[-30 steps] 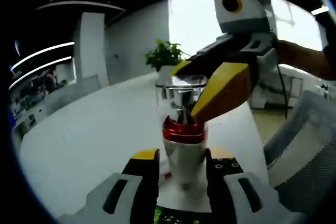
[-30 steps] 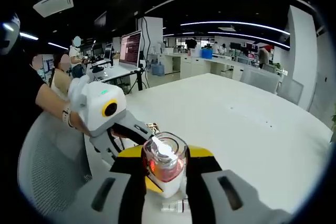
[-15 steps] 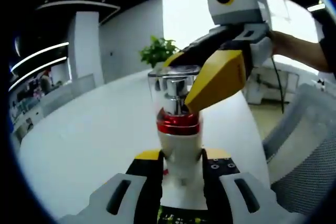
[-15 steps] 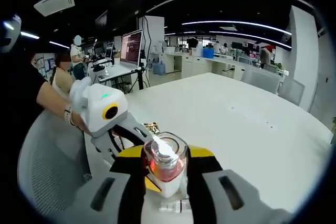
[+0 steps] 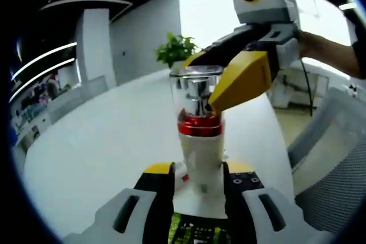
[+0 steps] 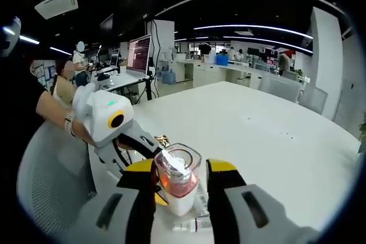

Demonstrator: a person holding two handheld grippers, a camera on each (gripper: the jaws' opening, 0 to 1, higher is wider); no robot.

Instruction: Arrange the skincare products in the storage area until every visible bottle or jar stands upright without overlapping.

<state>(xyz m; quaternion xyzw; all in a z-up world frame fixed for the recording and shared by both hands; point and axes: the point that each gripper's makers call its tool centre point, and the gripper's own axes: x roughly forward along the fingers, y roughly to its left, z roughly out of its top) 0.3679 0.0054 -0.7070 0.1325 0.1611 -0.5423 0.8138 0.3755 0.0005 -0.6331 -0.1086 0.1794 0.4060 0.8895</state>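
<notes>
Two hand-held grippers at white table [image 6: 269, 141] edge, left [image 5: 197, 176] clamping upright bottle [image 5: 199, 141], right [image 6: 180, 180] spread around cap [image 6: 178, 161].

Apparently bare table [image 6: 274, 135] beyond bottle [image 6: 178, 180].

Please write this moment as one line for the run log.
pump bottle: upright, capped | left gripper: jaws flank its white body, grip unclear | right gripper: jaws flank clear cap, slightly open
</notes>
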